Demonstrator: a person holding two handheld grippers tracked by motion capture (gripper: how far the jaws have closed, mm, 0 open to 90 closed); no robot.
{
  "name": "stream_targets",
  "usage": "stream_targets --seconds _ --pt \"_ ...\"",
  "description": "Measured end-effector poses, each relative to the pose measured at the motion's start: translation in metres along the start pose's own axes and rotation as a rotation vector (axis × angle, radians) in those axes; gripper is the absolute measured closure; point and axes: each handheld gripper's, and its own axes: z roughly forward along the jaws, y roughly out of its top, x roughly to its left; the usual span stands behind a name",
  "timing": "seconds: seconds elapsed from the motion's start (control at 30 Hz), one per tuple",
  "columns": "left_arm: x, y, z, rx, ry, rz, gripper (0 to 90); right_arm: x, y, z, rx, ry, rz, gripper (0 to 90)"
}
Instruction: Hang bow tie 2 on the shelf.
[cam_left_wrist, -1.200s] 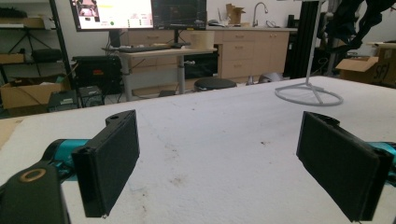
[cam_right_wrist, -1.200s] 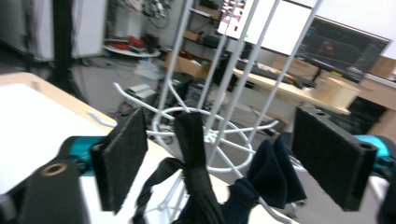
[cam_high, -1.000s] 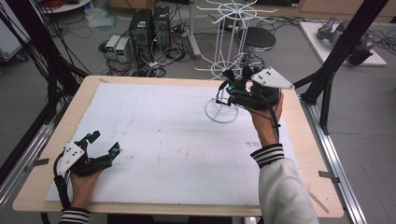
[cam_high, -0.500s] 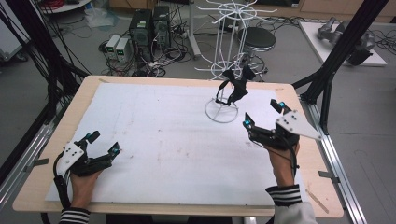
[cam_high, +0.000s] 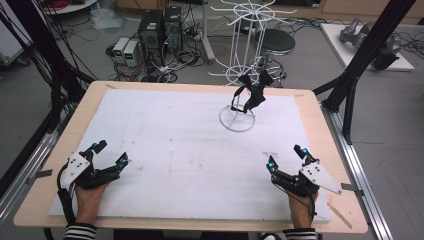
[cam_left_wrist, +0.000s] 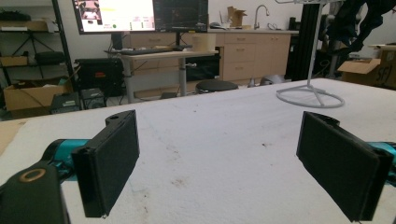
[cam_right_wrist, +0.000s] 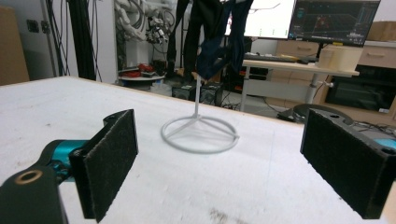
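Dark garment draped on white wire rack, far right of centre: probably light, limp, best pinched at a hanging fold; left gripper and right gripper near, jaws apart, empty.

Even indoor light, soft pictures all round

Lighting's flat and bright, so the white table barely shows any shadows, just faint ones under the stand. The high view is low-res and a bit mushy. Both gripper views are sharp-ish on the pads, softer further back, and the monitors glow bright but stay readable as screens, no real glare.
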Motion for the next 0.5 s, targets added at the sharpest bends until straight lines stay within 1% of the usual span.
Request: stream_targets --seconds 0.07,0.1,0.13,0.17,0.27,0.3,0.33,0.37,0.43,0.5 --pt "0.000 0.000 0.000 -0.001 0.000 -0.001 13.5 0.003 -0.009 -0.001 -0.002 -0.024 -0.006 10.5" --pt "0.000 0.000 0.000 -0.001 0.000 -0.002 13.5 0.003 -0.014 -0.001 -0.007 -0.023 -0.002 10.5" --pt "0.000 0.000 0.000 -0.001 0.000 -0.002 13.5 0.003 -0.017 0.000 -0.016 -0.026 -0.011 10.5" --pt "0.000 0.000 0.000 -0.001 0.000 -0.001 13.5 0.003 -0.020 0.000 -0.009 -0.025 -0.010 10.5" --pt "0.000 0.000 0.000 -0.002 0.000 -0.001 13.5 0.002 -0.024 0.003 -0.020 -0.025 -0.046 10.5" --pt "0.000 0.000 0.000 -0.002 0.000 0.000 13.5 0.002 -0.025 0.003 -0.025 -0.016 -0.020 10.5" --pt "0.000 0.000 0.000 -0.001 -0.001 -0.002 13.5 0.002 -0.026 0.004 -0.029 -0.010 -0.012 10.5" --pt "0.000 0.000 0.000 -0.001 -0.001 -0.002 13.5 0.002 -0.028 0.005 -0.019 -0.010 -0.015 10.5" --pt "0.000 0.000 0.000 -0.002 -0.001 -0.002 13.5 0.003 -0.031 0.007 -0.005 -0.011 -0.036 10.5" --pt "0.000 0.000 0.000 -0.003 -0.001 -0.002 13.5 0.004 -0.031 0.006 -0.014 -0.015 -0.038 10.6"
